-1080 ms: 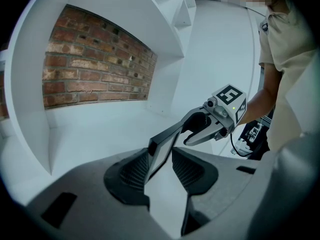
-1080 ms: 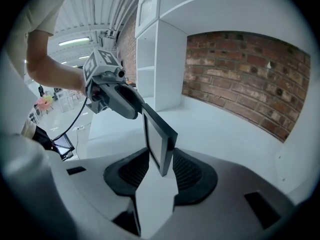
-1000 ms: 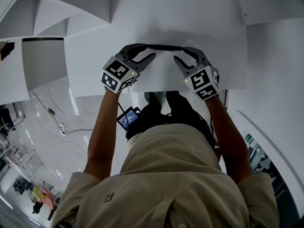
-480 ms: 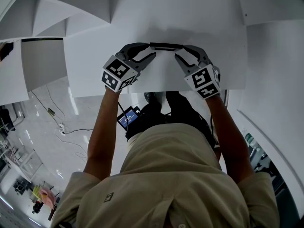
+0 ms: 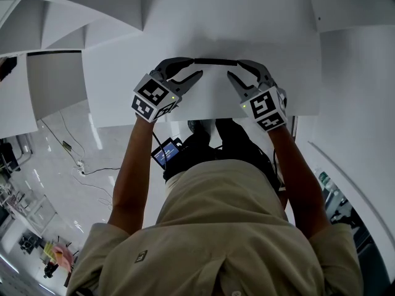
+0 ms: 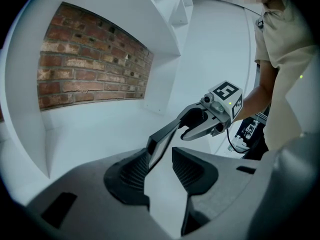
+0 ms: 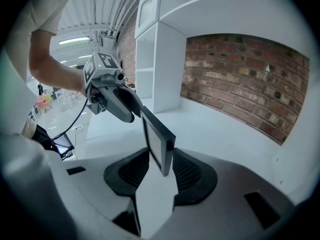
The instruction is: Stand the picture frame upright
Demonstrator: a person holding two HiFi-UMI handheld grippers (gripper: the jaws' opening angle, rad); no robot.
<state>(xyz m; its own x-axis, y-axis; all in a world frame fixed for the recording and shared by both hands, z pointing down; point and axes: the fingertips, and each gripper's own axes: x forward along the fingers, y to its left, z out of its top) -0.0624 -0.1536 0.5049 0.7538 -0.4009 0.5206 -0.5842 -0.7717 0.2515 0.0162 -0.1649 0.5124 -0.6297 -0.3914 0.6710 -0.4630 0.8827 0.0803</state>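
A dark picture frame (image 5: 216,61) stands edge-on over the white table (image 5: 265,36), so from the head view it is a thin black bar. My left gripper (image 5: 196,66) is at its left end and my right gripper (image 5: 233,68) at its right end. Each end rests against the far finger, and the near fingers stand apart from it. In the left gripper view the frame (image 6: 165,134) leans on the left pad, with a gap to the right pad. In the right gripper view the frame (image 7: 157,139) touches the right pad. Both grippers are open.
White shelf compartments (image 5: 55,79) stand to the left of the table. A brick back wall (image 6: 90,69) closes the alcove behind it. A small device with a lit screen (image 5: 166,153) and cables sit low by the person's legs.
The frame's top edge rocked slightly and came back; both grippers kept their places at its ends.
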